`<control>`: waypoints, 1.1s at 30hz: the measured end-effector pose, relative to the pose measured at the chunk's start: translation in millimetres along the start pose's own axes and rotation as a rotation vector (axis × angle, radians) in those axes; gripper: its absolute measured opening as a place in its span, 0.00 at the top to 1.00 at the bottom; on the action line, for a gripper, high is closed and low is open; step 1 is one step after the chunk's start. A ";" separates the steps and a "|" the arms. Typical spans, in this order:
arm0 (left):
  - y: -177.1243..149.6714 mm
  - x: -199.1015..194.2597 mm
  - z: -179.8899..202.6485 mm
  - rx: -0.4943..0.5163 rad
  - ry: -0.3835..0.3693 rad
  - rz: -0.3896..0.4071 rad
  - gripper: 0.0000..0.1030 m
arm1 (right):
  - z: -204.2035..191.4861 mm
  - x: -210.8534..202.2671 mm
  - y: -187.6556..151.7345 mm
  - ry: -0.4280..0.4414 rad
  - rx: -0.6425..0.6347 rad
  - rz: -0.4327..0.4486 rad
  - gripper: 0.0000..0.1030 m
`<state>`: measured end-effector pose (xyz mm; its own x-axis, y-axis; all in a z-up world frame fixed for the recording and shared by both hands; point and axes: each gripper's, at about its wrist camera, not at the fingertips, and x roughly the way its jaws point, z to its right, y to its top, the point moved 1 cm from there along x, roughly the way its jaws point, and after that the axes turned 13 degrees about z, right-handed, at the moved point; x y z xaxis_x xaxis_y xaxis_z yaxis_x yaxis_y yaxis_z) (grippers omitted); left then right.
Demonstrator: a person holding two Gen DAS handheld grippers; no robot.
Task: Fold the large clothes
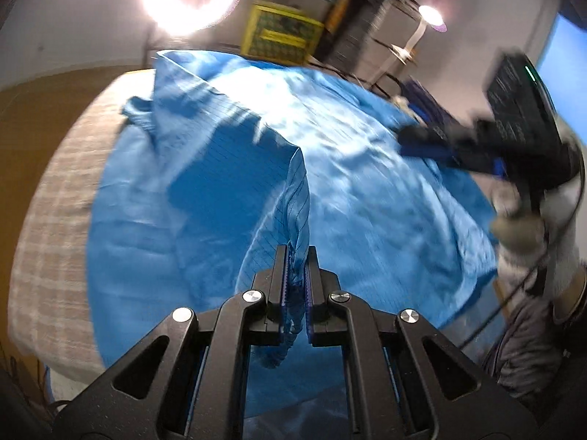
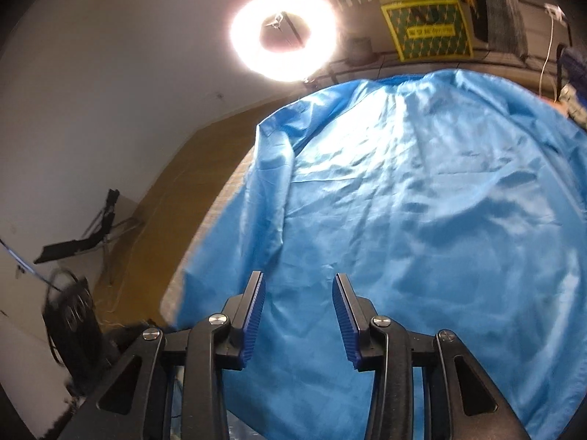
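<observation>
A large shiny blue garment (image 1: 359, 183) lies spread over a checked beige cloth (image 1: 55, 220) on a table. My left gripper (image 1: 296, 256) is shut on a fold of the garment and lifts it, so a ridge of blue fabric rises to the jaws. My right gripper (image 2: 298, 286) is open and empty, hovering over the near left part of the garment (image 2: 422, 201). The right gripper also shows in the left wrist view (image 1: 433, 143) at the garment's far right edge, blurred.
A ring light (image 2: 282, 33) glares behind the table. A yellow and green crate (image 2: 427, 29) stands at the back. Brown floor (image 2: 165, 201), a dark stand (image 2: 91, 227) and cables lie to the left. The person's body (image 1: 532, 311) is at the right.
</observation>
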<state>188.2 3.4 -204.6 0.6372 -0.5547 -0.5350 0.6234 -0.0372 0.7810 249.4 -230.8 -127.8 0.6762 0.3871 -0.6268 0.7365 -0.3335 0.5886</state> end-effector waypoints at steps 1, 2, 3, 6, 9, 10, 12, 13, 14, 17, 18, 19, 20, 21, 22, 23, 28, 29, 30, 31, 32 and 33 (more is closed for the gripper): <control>-2.1 3.2 4.2 0.022 -0.009 -0.011 0.95 | 1.9 4.0 0.4 0.013 0.023 -0.006 0.61; -5.0 7.5 14.0 0.048 -0.023 -0.022 0.95 | 4.5 8.9 0.0 0.034 0.052 -0.017 0.61; -7.3 11.8 22.2 0.067 -0.035 -0.033 0.95 | 6.4 12.6 -0.9 0.048 0.072 -0.025 0.61; -18.9 25.8 46.4 0.165 -0.062 -0.086 0.95 | 10.7 22.2 -3.8 0.061 0.107 -0.051 0.61; -31.0 35.5 58.6 0.230 -0.076 -0.125 0.95 | 18.7 26.7 -6.9 0.044 0.123 -0.066 0.61; -33.9 36.6 58.8 0.238 -0.076 -0.132 0.95 | 21.9 27.1 -7.5 0.039 0.130 -0.069 0.61; -37.4 37.0 61.1 0.245 -0.069 -0.139 0.95 | 28.8 28.1 -8.3 0.016 0.136 -0.076 0.61; -39.8 34.8 58.9 0.236 -0.070 -0.143 0.95 | 31.8 29.0 -9.0 0.006 0.140 -0.083 0.61; -40.5 32.4 56.2 0.225 -0.067 -0.146 0.93 | 34.9 30.9 -10.5 -0.005 0.145 -0.094 0.61; -40.8 13.8 39.4 0.150 -0.066 -0.137 0.72 | 39.2 38.1 -18.2 -0.029 0.139 -0.134 0.61; -40.2 4.7 33.7 0.121 -0.072 -0.121 0.65 | 38.8 39.6 -21.2 -0.035 0.130 -0.151 0.61; -40.0 -7.5 25.2 0.082 -0.079 -0.101 0.63 | 37.7 42.0 -25.9 -0.041 0.119 -0.172 0.61; -39.9 -15.4 18.8 0.054 -0.083 -0.089 0.63 | 38.6 44.5 -29.0 -0.041 0.113 -0.188 0.61; -39.1 -23.8 10.4 0.014 -0.085 -0.076 0.63 | 38.1 45.7 -33.1 -0.037 0.109 -0.204 0.61; -37.5 -32.4 -1.1 -0.029 -0.083 -0.063 0.63 | 37.9 47.0 -37.1 -0.033 0.109 -0.219 0.61; -34.7 -38.0 -13.7 -0.073 -0.077 -0.051 0.63 | 38.3 48.7 -41.5 -0.029 0.113 -0.237 0.60; -2.1 -29.6 -85.4 -0.291 -0.019 -0.019 0.63 | 39.7 48.4 -69.2 -0.010 0.143 -0.322 0.60; 4.9 -22.1 -97.5 -0.328 -0.014 -0.020 0.63 | 36.6 47.6 -75.2 -0.015 0.135 -0.336 0.60; 14.4 -10.3 -111.9 -0.372 -0.005 -0.024 0.63 | 34.3 46.5 -80.7 -0.013 0.132 -0.348 0.60; 21.0 0.9 -123.5 -0.399 0.004 -0.030 0.63 | 32.5 45.3 -86.4 -0.004 0.135 -0.360 0.60; 27.5 13.0 -133.6 -0.428 0.027 -0.037 0.63 | 30.2 44.4 -91.0 0.000 0.137 -0.368 0.60; 32.0 24.5 -141.1 -0.453 0.044 -0.041 0.63 | 28.4 43.5 -94.8 0.002 0.138 -0.372 0.60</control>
<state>287.7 105.9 -238.2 0.6200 -0.5245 -0.5835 0.7779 0.3137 0.5445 209.5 -206.7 -225.3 0.3626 0.5046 -0.7835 0.9269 -0.2828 0.2468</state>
